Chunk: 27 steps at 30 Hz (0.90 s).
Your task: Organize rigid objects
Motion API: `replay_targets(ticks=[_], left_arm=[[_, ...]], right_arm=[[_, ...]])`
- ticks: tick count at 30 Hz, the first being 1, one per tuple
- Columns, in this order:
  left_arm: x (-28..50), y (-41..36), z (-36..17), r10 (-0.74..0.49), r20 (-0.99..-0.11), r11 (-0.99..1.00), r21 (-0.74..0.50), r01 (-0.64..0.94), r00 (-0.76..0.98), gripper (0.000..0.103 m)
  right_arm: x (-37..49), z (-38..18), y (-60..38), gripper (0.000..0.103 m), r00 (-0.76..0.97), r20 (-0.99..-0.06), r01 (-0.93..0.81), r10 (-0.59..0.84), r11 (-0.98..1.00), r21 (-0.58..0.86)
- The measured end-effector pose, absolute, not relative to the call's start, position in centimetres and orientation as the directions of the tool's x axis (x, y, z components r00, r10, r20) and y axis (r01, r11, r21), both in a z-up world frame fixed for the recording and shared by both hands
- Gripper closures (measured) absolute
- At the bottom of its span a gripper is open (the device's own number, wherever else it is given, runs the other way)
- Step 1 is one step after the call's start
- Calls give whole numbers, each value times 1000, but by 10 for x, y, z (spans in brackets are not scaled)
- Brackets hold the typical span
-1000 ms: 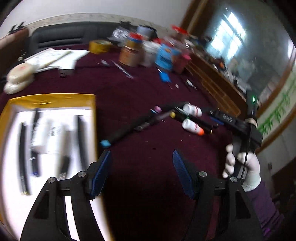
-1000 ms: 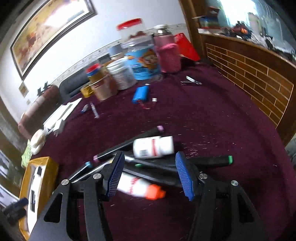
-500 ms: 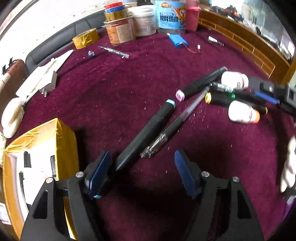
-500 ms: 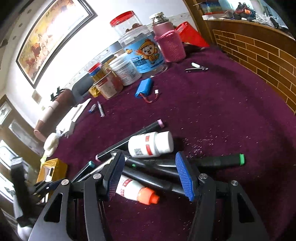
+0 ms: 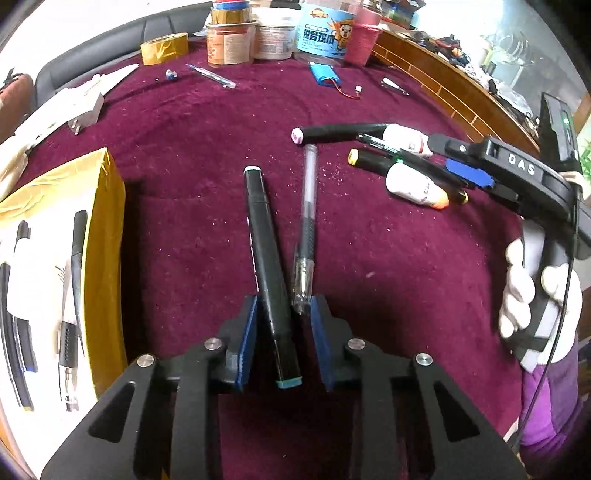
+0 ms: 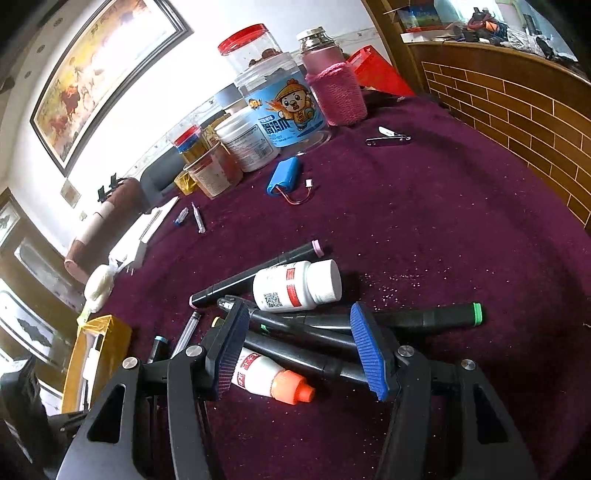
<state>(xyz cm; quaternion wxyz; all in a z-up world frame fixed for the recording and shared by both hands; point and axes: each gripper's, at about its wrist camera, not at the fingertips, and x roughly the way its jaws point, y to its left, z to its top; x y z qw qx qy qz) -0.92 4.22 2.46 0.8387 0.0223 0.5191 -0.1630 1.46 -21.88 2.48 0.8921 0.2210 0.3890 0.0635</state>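
My left gripper (image 5: 284, 336) hangs low over the maroon cloth, its jaws closing. A black marker with teal caps (image 5: 271, 266) lies between the pads, and the tip of a clear gel pen (image 5: 304, 258) sits beside it by the right pad. I see no firm pinch. My right gripper (image 6: 299, 350) stands open over a pile of black markers (image 6: 310, 332), a glue bottle with an orange cap (image 6: 273, 376) and a white pill bottle (image 6: 299, 284). A white-gloved hand (image 5: 532, 295) holds the right gripper (image 5: 469, 173). A yellow box (image 5: 99, 221) on the left holds several pens.
Jars and tubs (image 5: 321, 33), a tape roll (image 5: 164, 48), a blue battery pack (image 5: 327, 75), a nail clipper (image 6: 388, 138) and a white plug (image 5: 86, 110) crowd the far side. A brick-patterned wooden ledge (image 6: 517, 122) borders the right.
My left gripper has come down and forward over the teal-capped marker and its jaws have narrowed around it. The right gripper has sunk slightly and stays open above the pile.
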Motion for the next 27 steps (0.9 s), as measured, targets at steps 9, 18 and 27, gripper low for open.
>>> replay_targets(ticks=[9, 18, 27], left_arm=[[2, 57, 23, -333, -833, 941, -269, 204, 442, 75], [16, 53, 23, -264, -839, 965, -228, 133, 476, 75], [21, 29, 15, -54, -796, 980, 74, 185, 603, 83]], right_arm=[[12, 28, -214, 51, 702, -658, 41, 272, 908, 418], [10, 29, -197, 51, 697, -665, -9, 270, 930, 368], [9, 28, -198, 51, 695, -667, -2, 271, 927, 374]])
